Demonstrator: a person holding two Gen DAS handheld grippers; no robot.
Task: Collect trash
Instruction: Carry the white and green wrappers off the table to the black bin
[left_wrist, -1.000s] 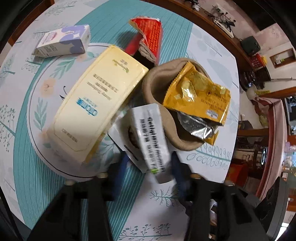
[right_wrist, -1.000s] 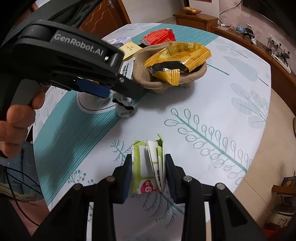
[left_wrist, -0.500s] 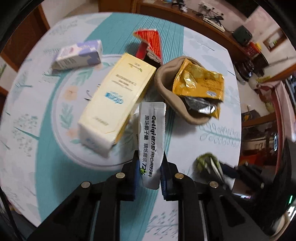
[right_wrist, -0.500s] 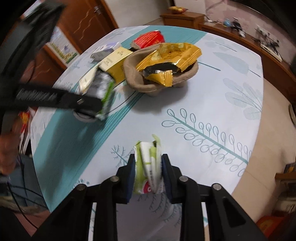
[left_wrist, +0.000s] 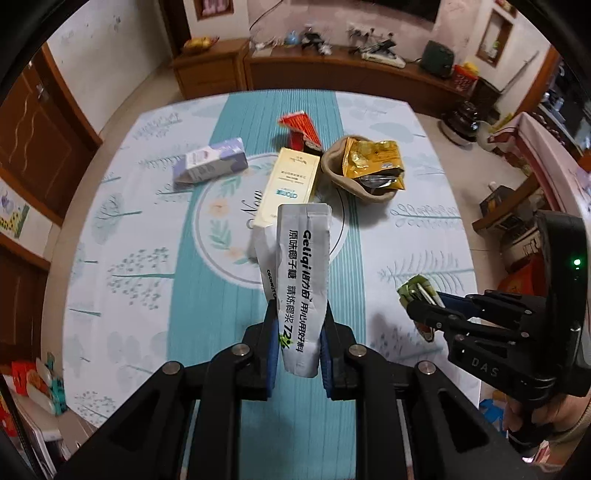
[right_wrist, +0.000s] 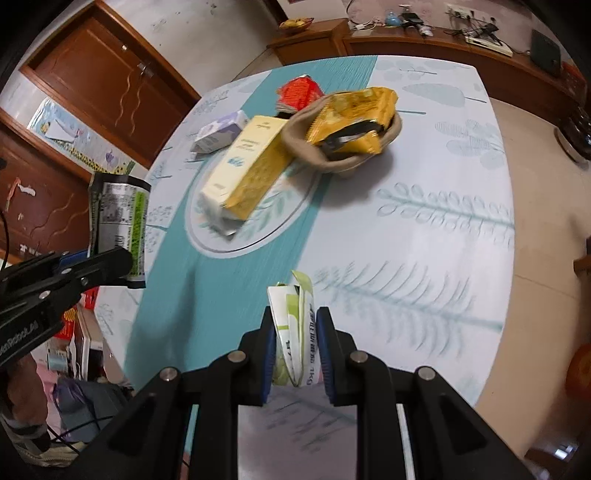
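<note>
Holding a long white candy wrapper (left_wrist: 303, 280), the left gripper (left_wrist: 298, 347) is squeezed shut on its lower end. The wrapper's long side runs straight out from the fingers, and its open top points away toward the far edge of the tabletop (left_wrist: 399, 236). It hangs in the air above the teal stripe, not touching the cloth.

The right gripper (right_wrist: 296, 349) is squeezed shut too. It pinches a small green and white wrapper (right_wrist: 293, 325) that is folded up. This one also stands up between the fingers, with its torn tip pointing away from the gripper. It is up over the near edge of the tabletop.

Near the middle of the tabletop sits a brown paper bowl (right_wrist: 334, 157) with a yellow snack bag (right_wrist: 351, 114) lying in it. A long yellow box (right_wrist: 247, 166) lies just beside the bowl, with one end touching it. Its long side points from the bowl toward the near left. A red packet (right_wrist: 299, 92) and a small purple and white box (right_wrist: 219, 133) lie past them, closer to the far edge.
</note>
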